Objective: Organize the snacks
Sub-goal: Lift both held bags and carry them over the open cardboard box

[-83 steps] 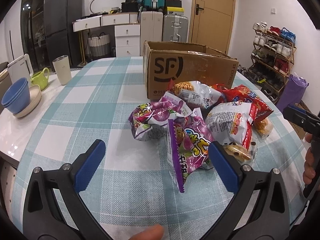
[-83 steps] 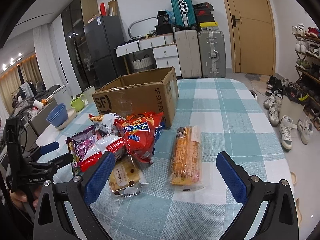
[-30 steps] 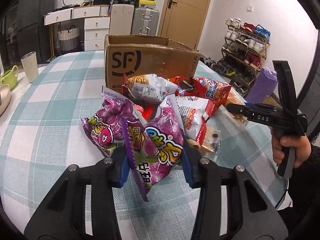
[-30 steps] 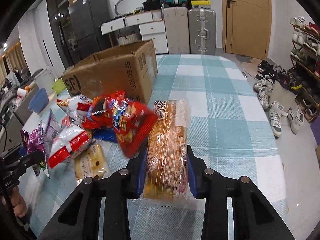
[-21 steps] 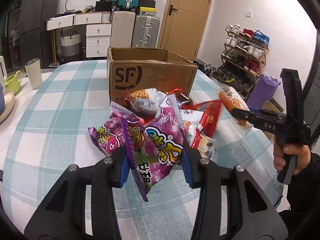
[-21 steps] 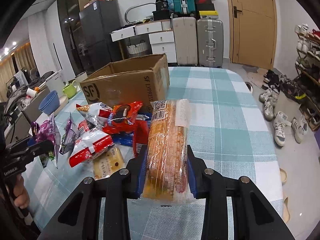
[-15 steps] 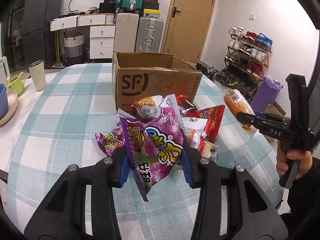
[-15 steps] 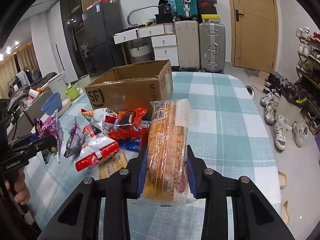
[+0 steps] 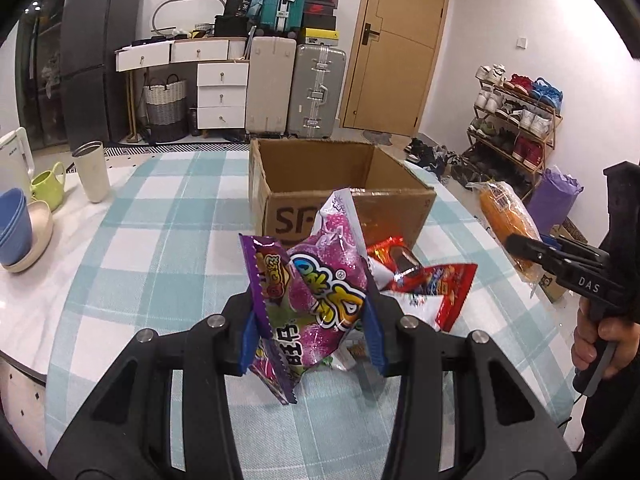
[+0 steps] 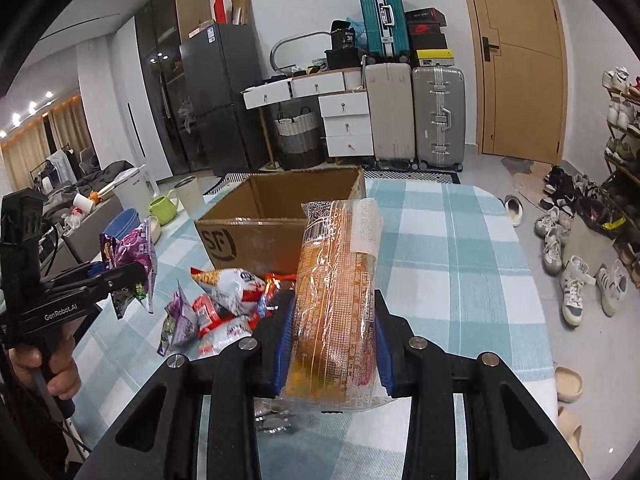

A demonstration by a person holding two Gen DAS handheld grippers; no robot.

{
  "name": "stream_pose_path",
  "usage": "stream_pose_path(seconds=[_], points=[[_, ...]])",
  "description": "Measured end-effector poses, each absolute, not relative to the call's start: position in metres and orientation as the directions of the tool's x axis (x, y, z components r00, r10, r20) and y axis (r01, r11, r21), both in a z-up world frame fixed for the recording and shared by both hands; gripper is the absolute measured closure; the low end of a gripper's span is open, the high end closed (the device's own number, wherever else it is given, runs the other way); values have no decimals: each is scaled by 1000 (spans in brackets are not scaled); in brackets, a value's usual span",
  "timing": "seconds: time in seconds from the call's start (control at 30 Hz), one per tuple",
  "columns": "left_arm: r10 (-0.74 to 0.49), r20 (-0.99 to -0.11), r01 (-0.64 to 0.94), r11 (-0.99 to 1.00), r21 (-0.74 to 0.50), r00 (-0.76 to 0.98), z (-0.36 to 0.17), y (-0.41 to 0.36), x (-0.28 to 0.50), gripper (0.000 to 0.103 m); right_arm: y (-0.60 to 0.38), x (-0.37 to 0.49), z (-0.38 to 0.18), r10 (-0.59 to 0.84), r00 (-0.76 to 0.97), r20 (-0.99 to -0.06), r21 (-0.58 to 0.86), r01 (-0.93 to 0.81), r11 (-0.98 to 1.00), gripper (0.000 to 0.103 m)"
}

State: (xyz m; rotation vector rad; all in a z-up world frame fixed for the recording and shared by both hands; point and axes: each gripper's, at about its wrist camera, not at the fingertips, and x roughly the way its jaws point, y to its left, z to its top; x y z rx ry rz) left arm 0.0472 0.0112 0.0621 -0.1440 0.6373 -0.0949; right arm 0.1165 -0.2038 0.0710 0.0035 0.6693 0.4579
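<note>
Left gripper [image 9: 312,320] pinching a crinkly purple foil snack bag [image 9: 316,292] between blue pads, bag upright and held clear of the checked teal-and-white tablecloth [image 9: 160,248]. Right gripper [image 10: 334,354] clamped on a long clear-wrapped orange pastry pack [image 10: 338,296], pack pointing away toward the far side, lifted above the table. Both loads up in the air, both aimed roughly at the open brown cardboard box marked SF [image 9: 340,184], standing just beyond the pile at mid-table. Box interior looking bare from the right wrist view, at least the part on show; bottom near corner hidden behind the front wall, so no certainty there. Still lying on the cloth between grippers and box: a red foil bag [image 9: 436,284], a white-and-red chip bag [image 10: 230,280], a second small purple bag [image 10: 180,320], and more wrappers underneath, too jumbled to count. Judging from that: early going, two items picked, nothing confirmed boxed, most of the heap left. Next call likely a carry forward over the near rim and a drop, each side keeping out of the other's way. Off to the far left, a cream tumbler [image 9: 93,172], a green mug [image 9: 50,188] and stacked blue bowls [image 9: 14,224], well apart from the action.
</note>
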Motion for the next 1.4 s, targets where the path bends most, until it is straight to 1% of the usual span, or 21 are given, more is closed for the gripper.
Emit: stream_pose_path(seconds=[0.43,1.4], points=[[-133,-582,39,984,-171,802,86,26,86,63,-176,152,91,436,681,-588,154,-434,887,69],[-157,-600,41,979,-202,784,96,30,205,63,-134,235,80,462,625,-629,172,-467,867,69]])
